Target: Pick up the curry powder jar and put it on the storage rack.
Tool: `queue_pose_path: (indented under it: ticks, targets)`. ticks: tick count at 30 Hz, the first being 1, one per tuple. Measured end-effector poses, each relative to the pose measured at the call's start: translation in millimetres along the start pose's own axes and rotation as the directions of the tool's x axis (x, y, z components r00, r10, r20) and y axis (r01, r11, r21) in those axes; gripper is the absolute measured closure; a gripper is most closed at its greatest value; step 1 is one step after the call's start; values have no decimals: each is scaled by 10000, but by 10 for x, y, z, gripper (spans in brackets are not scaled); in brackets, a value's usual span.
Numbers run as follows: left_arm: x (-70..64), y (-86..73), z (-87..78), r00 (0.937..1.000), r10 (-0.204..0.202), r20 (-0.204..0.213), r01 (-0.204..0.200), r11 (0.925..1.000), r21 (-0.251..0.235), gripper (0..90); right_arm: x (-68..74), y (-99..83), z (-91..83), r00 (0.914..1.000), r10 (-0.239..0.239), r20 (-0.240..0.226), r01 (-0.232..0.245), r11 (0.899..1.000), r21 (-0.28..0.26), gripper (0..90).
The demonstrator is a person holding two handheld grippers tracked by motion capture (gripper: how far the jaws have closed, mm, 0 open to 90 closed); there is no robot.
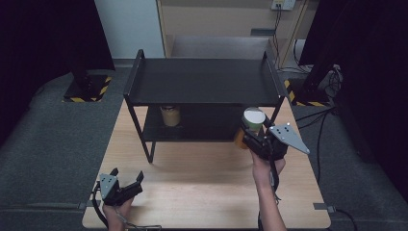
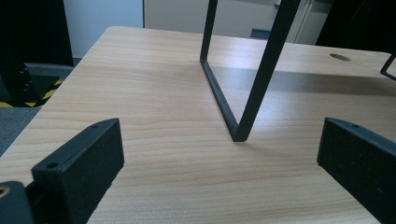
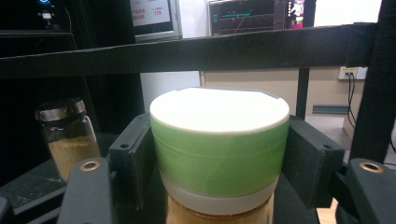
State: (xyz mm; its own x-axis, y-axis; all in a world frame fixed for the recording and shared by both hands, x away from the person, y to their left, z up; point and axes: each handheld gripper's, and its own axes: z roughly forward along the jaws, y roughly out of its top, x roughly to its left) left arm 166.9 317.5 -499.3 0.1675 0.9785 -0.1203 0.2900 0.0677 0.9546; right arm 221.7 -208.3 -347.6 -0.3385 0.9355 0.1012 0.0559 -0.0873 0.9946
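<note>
Right gripper (image 1: 251, 136) pinches a green-lidded jar (image 1: 252, 123) at the shelf's (image 1: 202, 82) right front corner.
Left gripper (image 1: 127, 179) rests spread near the table's (image 1: 202, 192) front left corner.

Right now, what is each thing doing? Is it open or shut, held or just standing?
Right hand-held gripper: shut on the green-lidded jar, at the rack's front right.
Green-lidded jar: held upright, lid on.
Left hand-held gripper: open, holding nothing, low over the table's near left corner.
Dark-lidded jar: standing upright on the lower shelf, lid on.
Black rack: standing on the table, top shelf bare.
</note>
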Motion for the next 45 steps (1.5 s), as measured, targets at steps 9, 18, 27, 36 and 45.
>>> queue_pose_path:
  ticks: [9, 18, 27, 36, 45]
  targets:
    - [6, 1, 0, 10000, -47, 6, 47, 10000, 4, 0, 8, 12, 92, 10000, 10, 10, -10, 10000, 33, 333]
    - [13, 7, 3, 10000, -93, 24, 93, 10000, 36, 0, 0, 16, 196, 10000, -44, 15, 44, 9998, 189, 333]
    - [28, 6, 5, 9998, -189, 65, 189, 9998, 27, 0, 16, 2, 255, 9999, -118, 33, 117, 9996, 245, 332]
    - [40, 3, 2, 9997, -227, 107, 227, 9997, 14, 0, 45, 17, 337, 9996, -266, 77, 264, 9992, 298, 332]
    - [50, 5, 4, 9995, -283, 136, 283, 9996, 26, 0, 68, 7, 427, 9994, -304, 173, 299, 9992, 251, 332]
